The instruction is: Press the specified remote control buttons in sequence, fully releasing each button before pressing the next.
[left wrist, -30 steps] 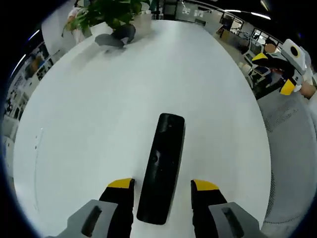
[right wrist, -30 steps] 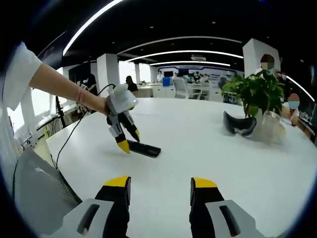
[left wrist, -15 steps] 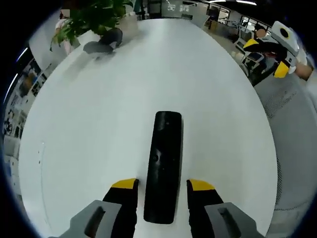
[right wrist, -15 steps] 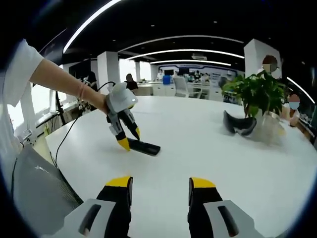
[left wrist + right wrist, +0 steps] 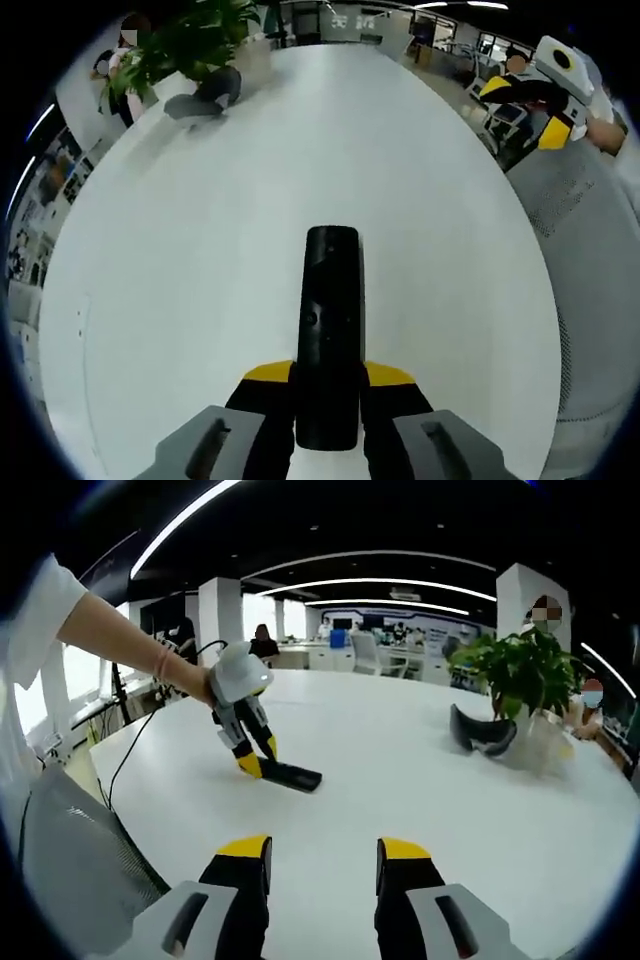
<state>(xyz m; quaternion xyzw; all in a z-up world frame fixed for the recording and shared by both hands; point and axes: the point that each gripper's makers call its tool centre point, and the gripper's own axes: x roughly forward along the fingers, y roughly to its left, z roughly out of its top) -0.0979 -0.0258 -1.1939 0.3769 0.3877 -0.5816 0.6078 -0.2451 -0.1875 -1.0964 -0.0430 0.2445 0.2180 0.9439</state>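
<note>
On the white table (image 5: 200,250) lies the remote (image 5: 329,335), long, black and glossy, its near end clamped between my left gripper (image 5: 328,374). My right gripper (image 5: 319,848) hangs apart, jaws spread and bare; its view shows the potted plant (image 5: 520,665) beside a dark headset (image 5: 481,732).

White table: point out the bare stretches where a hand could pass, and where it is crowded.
The white table is bare between the remote control and the potted plant, and left of the remote. Crowded spots: the plant corner with the dark headset, and the near edge where the left gripper clamps the remote.
</note>
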